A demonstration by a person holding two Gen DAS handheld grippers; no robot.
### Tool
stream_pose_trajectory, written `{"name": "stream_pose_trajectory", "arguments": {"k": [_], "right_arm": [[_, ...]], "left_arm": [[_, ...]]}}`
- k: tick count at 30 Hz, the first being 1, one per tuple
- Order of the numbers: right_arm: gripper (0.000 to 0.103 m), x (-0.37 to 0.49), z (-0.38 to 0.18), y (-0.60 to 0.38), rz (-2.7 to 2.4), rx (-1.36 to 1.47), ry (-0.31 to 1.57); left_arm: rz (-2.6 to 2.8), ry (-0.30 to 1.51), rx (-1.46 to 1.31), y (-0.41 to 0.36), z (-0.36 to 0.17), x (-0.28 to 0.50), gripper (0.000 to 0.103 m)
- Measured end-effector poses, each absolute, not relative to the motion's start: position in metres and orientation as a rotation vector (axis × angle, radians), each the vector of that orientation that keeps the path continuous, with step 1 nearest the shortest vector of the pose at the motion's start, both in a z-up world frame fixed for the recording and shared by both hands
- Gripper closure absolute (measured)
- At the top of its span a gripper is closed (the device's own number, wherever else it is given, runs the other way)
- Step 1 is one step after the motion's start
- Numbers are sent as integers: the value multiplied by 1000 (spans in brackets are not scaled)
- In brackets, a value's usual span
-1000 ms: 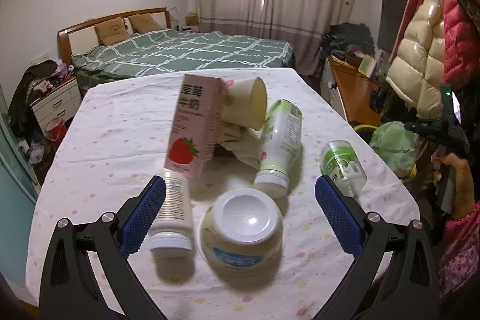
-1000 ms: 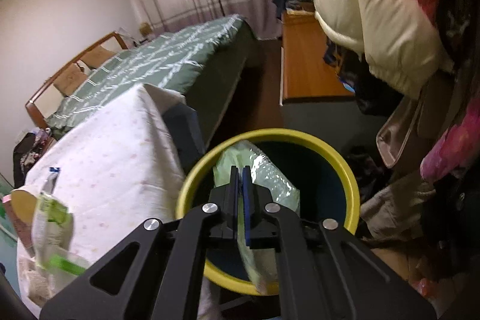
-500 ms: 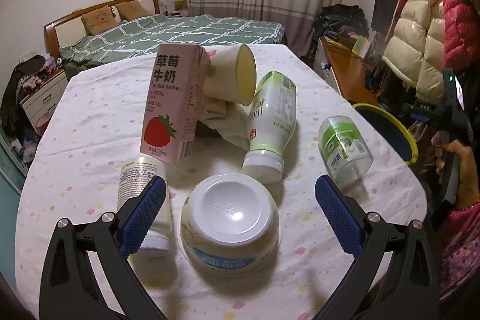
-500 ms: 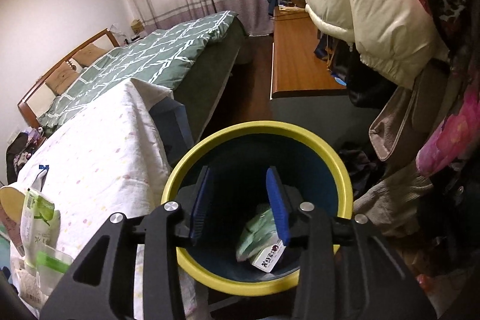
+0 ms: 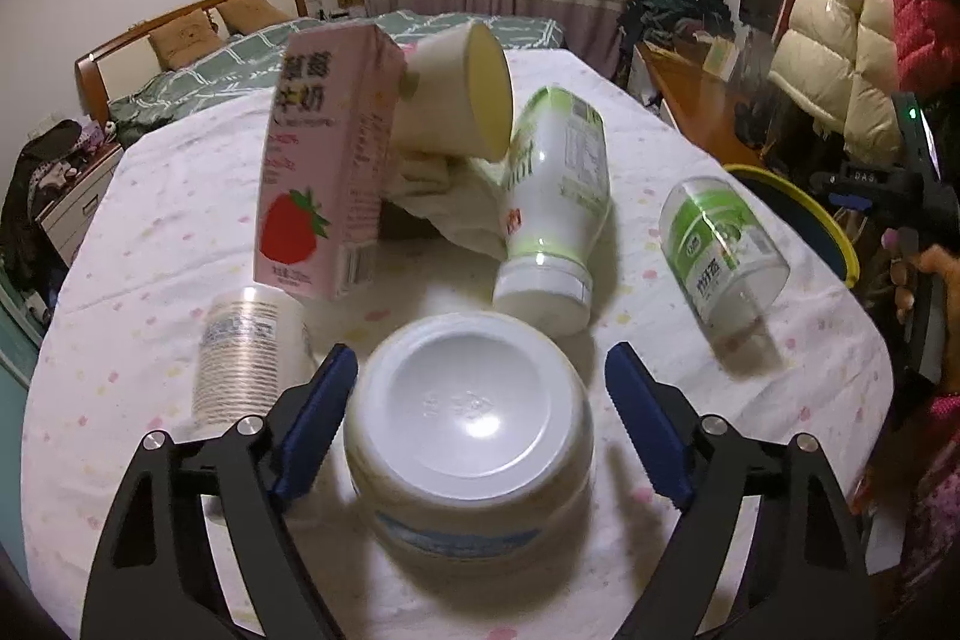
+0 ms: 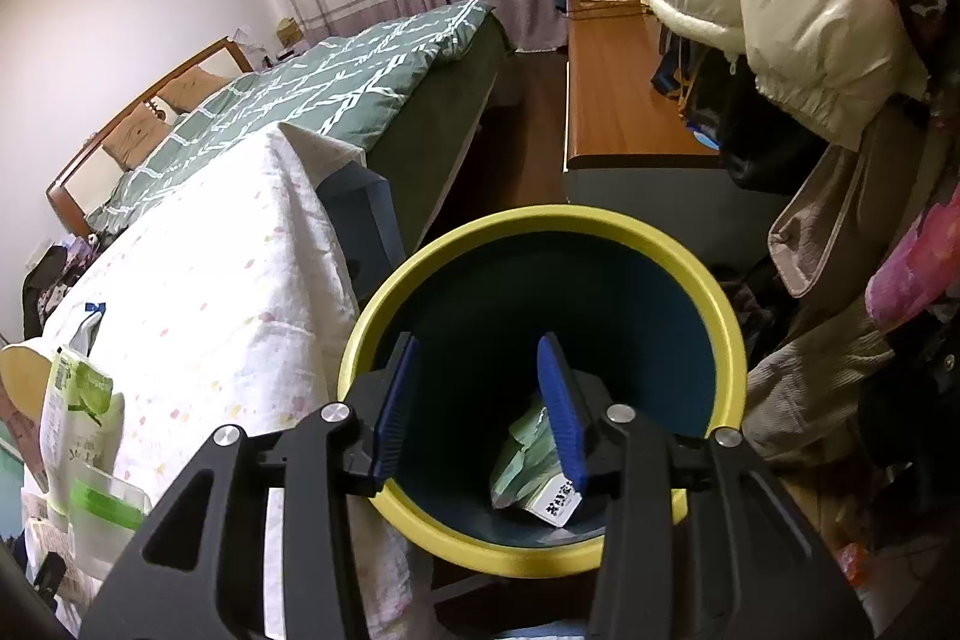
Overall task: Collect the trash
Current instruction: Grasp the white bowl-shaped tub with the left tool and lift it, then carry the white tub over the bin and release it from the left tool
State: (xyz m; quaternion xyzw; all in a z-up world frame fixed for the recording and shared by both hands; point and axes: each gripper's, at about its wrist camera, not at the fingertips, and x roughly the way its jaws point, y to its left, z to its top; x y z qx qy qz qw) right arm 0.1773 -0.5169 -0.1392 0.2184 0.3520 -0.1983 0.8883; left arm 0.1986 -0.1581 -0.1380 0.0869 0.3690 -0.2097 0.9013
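Across a cloth-covered surface (image 5: 150, 244) lies scattered trash, with a yellow-rimmed bin (image 6: 729, 334) standing just beside its edge. Largest on the cloth is an upright pink strawberry milk carton (image 5: 324, 172), a paper cup (image 5: 462, 94) leaning against it, then a white bottle (image 5: 555, 196) on its side, an upside-down white tub (image 5: 468, 430) nearest the camera, a clear cup (image 5: 246, 352) and a green-labelled jar (image 5: 720, 250). The left gripper (image 5: 474, 424) straddles the tub, its jaws closing but not yet pressing on it. The right gripper (image 6: 480, 406) hangs over the bin, jaws partly apart and empty, a green packet (image 6: 528, 466) lying at the bottom. The tub's smooth rounded sides may squirt out of the closing jaws, and the left jaw sits very near the clear cup, so it could knock it over.
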Motion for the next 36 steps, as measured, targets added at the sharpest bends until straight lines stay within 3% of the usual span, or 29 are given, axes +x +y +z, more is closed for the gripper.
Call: {"name": "stream_pose_trajectory", "arguments": {"k": [4,24,36], "right_arm": [[63,178,-144,-515,-403,458,741],[63,160,-134,-513,-378,482,699],[63,132,-128,-521,-399,474,667]], "left_arm": [[-431,759,191,-159,-138,198,27],[-498,677,167,-170,-95,180,28],[-694,592,192,-248,-53,188,28]]}}
